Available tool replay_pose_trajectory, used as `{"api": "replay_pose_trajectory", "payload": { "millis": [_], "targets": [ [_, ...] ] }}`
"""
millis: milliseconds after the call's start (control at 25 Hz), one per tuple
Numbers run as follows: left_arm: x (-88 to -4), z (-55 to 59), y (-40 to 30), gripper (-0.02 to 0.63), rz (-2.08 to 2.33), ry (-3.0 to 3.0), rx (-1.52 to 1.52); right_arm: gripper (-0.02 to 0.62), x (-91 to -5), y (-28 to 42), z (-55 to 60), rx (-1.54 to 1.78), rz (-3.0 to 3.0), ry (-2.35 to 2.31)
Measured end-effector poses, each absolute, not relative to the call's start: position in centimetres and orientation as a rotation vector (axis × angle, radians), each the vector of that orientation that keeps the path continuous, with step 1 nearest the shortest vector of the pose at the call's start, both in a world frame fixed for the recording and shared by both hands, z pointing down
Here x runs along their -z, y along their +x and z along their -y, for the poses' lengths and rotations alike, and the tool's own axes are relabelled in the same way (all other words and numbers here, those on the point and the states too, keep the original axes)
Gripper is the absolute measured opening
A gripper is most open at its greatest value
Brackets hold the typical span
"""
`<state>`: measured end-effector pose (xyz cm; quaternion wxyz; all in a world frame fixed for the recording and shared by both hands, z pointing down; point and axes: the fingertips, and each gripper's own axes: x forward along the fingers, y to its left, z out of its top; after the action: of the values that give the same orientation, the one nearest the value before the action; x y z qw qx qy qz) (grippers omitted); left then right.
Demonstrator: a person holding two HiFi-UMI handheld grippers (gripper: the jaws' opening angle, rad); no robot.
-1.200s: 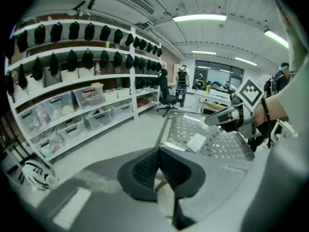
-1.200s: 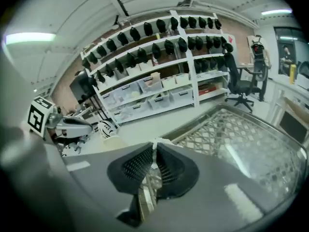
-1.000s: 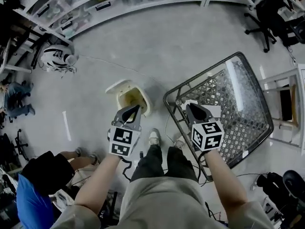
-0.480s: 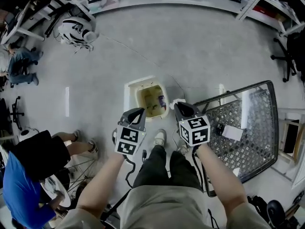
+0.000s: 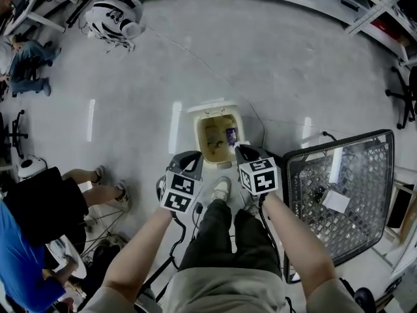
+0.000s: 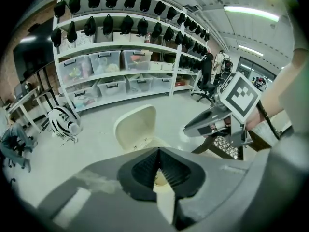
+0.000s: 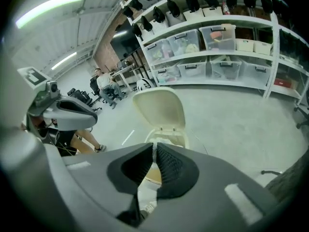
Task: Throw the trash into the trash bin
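right gripper (image 7: pixel 154 148) jaws pinch a thin white scrap (image 7: pixel 154 154) above the open cream trash bin (image 7: pixel 167 135), its lid (image 7: pixel 161 108) upright.

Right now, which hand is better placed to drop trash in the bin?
Right. The right tool is shut on a white scrap at the open bin's rim; the left tool beside it is shut on nothing.

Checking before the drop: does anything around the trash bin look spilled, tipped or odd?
Nothing stands out. The trash bin stands upright, lid open, trash already inside, with no litter beside it. The right gripper holds a white scrap by its rim.
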<state>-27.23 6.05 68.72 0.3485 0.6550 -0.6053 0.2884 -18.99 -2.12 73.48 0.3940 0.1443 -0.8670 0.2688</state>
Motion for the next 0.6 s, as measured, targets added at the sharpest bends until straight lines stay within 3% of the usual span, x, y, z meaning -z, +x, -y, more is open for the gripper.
{"api": "replay_pose_trajectory", "payload": {
  "millis": [320,480,600],
  "targets": [
    [-73.8,-8.6,-27.5,0.002,1.541,1.634,-0.73,0.051,-79.7,-20.3,-0.3,-0.711,2.147,0.344],
    [-74.1,-8.9,-27.2,0.002,1.554,1.639,-0.728,0.141,-80.9,-20.3,-0.8,-0.746,2.134,0.333],
    [-73.6,-8.8,-27.5,0.002,1.598,1.635,-0.739,0.17,-80.1,-19.8,-0.4,-0.751,2.141,0.35]
  ]
}}
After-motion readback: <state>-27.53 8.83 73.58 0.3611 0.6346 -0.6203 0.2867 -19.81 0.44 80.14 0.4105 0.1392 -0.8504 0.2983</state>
